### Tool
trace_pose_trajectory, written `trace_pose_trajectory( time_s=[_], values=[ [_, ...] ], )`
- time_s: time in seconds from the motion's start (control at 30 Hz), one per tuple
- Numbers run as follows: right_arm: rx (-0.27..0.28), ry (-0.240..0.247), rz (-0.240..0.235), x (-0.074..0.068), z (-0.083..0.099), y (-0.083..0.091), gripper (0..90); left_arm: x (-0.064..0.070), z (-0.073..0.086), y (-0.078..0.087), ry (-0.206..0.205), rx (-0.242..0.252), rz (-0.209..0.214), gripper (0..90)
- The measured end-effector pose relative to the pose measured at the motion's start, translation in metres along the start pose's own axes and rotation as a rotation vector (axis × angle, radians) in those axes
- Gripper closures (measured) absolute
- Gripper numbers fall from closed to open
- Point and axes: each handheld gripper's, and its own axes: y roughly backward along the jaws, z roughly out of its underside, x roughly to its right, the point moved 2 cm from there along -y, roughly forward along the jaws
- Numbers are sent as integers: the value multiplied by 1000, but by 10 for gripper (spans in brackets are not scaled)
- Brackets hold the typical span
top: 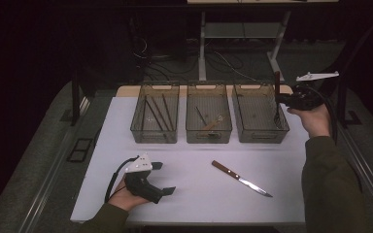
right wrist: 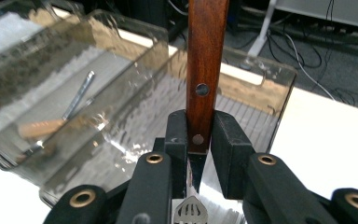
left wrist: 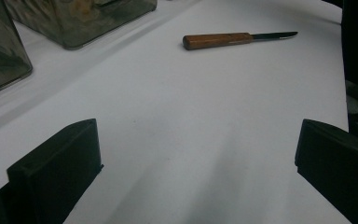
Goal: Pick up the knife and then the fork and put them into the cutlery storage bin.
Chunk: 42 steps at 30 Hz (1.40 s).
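Note:
My right gripper is shut on a wooden-handled fork, held upright with the handle up and the tines down, over the right-hand clear bin. In the right gripper view the jaws of that gripper clamp the lower end of the fork's handle, and the tines show below. A wooden-handled knife lies flat on the white table, also seen ahead as the knife. My left gripper rests low near the table's front left, open and holding nothing.
Three clear bins stand in a row at the back. The left bin holds several dark sticks. The middle bin holds a wooden-handled utensil. Cables and a stand's legs lie on the floor beyond the table.

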Motion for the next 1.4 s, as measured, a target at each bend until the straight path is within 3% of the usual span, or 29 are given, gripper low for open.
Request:
trace_pose_trajectory(
  time_s=[0.4,0.6,0.63,0.67,0.73,0.87,0.97,1.33,1.4],
  values=[
    [-137,-21,7,5,27,-25,764,0,0,-1,-3,-4,8,0],
    [-135,-27,-5,4,29,-32,750,1,0,-1,-3,-3,10,0],
    [-137,-32,-9,3,29,-34,708,1,0,-1,-2,-5,10,0],
    [-129,-26,-2,1,28,-35,594,1,0,-1,-4,-6,10,0],
    [-113,-37,-9,-1,27,-36,532,1,0,0,-5,-5,11,0],
    [-100,-48,-51,-8,25,-32,425,1,0,0,-6,-2,12,0],
    [-104,-24,-75,-15,24,-26,389,1,-1,-1,-6,-1,12,0],
    [-34,16,-176,-46,34,4,268,3,-1,-1,-6,-4,11,0],
    [-30,35,-177,-52,37,9,254,3,-1,-1,-4,-4,10,0]
  ],
)
